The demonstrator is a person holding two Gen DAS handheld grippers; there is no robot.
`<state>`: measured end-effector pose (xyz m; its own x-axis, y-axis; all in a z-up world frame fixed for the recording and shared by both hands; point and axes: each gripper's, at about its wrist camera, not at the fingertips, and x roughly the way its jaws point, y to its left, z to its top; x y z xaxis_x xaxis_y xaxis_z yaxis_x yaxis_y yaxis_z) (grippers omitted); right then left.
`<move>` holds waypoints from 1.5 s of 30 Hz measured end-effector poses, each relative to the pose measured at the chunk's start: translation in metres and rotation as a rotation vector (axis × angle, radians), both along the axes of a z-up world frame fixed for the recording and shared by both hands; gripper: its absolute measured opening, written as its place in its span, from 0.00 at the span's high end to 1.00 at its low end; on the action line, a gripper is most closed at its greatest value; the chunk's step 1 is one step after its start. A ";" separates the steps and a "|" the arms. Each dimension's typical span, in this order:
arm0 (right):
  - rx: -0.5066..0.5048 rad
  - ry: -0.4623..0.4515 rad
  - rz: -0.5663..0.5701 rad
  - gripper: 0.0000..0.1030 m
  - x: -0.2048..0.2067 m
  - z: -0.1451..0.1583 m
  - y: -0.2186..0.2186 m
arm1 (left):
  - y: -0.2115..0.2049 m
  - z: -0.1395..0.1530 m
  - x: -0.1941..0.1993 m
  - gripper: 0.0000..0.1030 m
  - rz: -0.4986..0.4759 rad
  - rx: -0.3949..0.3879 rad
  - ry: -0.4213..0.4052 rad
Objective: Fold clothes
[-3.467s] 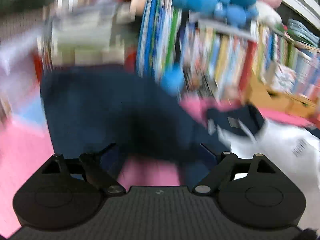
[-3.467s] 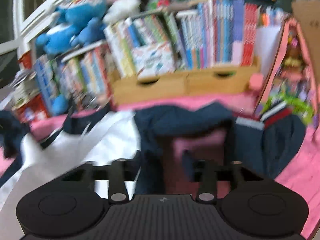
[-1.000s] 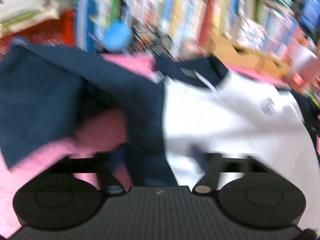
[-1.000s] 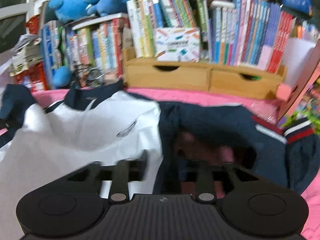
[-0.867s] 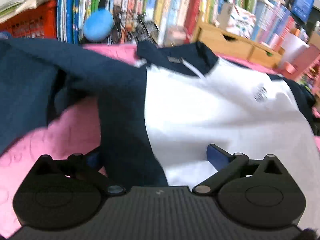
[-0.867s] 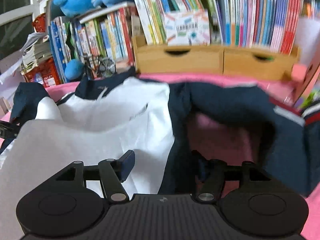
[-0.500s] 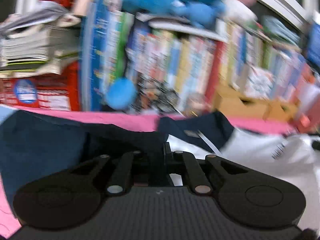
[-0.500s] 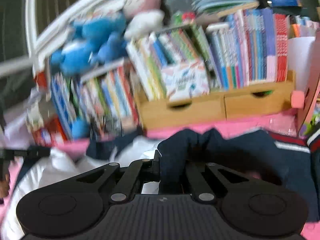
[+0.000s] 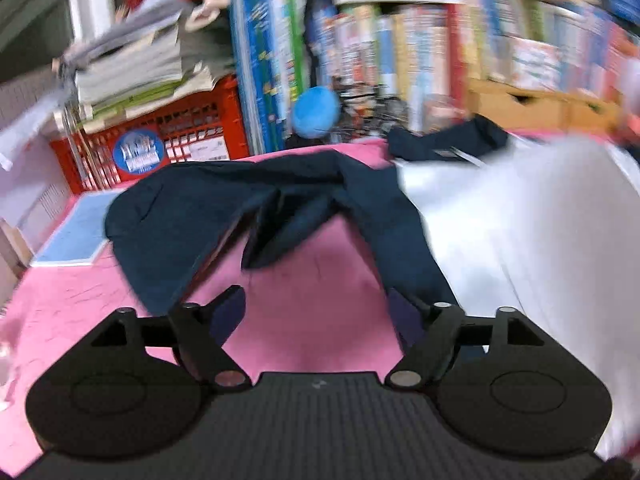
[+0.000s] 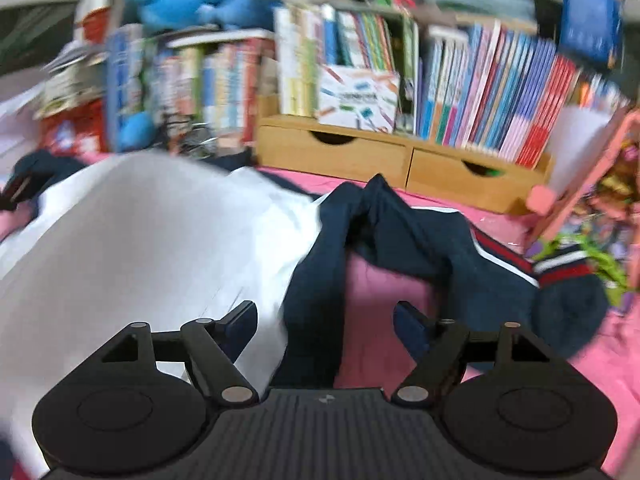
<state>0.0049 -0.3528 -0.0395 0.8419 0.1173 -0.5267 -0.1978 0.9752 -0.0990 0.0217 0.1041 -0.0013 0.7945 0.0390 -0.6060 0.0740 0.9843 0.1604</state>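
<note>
Left gripper (image 9: 316, 308) and right gripper (image 10: 324, 320): I hold both with jaws spread wide and nothing between the fingers. The garment (image 9: 500, 216), a white-bodied top with navy sleeves and collar, lies spread on the pink surface (image 9: 320, 276) ahead of both tools. In the left wrist view, the left sleeve (image 9: 192, 216) lies crumpled ahead and to the left of my open jaws, and the white body fills the right. In the right wrist view, the right sleeve (image 10: 404, 236), bunched and ending in a red-and-white striped cuff (image 10: 560, 268), lies ahead and to the right; the white body (image 10: 152, 240) lies to the left. Both views are motion-blurred. I judge the step to be sleeve folding, not yet achieved: both sleeves lie outward and rumpled. The next move calls for closing each gripper on its sleeve near the cuff and carrying it inward across the white body.
</note>
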 end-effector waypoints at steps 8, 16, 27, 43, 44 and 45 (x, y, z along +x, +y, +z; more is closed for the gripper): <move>-0.084 -0.127 0.194 0.17 -0.128 0.013 0.066 | -0.071 -0.013 -0.117 0.08 -0.300 0.146 -0.041; -0.082 -0.145 0.365 0.13 -0.143 0.017 0.146 | -0.119 -0.030 -0.125 0.00 -0.421 0.403 -0.136; -0.365 -0.173 0.525 0.13 -0.146 0.001 0.243 | -0.080 0.013 -0.106 0.01 -0.192 0.283 -0.205; -0.317 -0.146 0.411 0.06 -0.120 0.003 0.244 | -0.107 -0.022 -0.127 0.00 -0.401 0.358 -0.135; -0.309 -0.154 0.398 0.06 -0.121 0.004 0.242 | -0.108 -0.022 -0.123 0.00 -0.386 0.346 -0.136; -0.301 -0.163 0.384 0.06 -0.121 0.004 0.240 | -0.108 -0.021 -0.119 0.00 -0.371 0.332 -0.134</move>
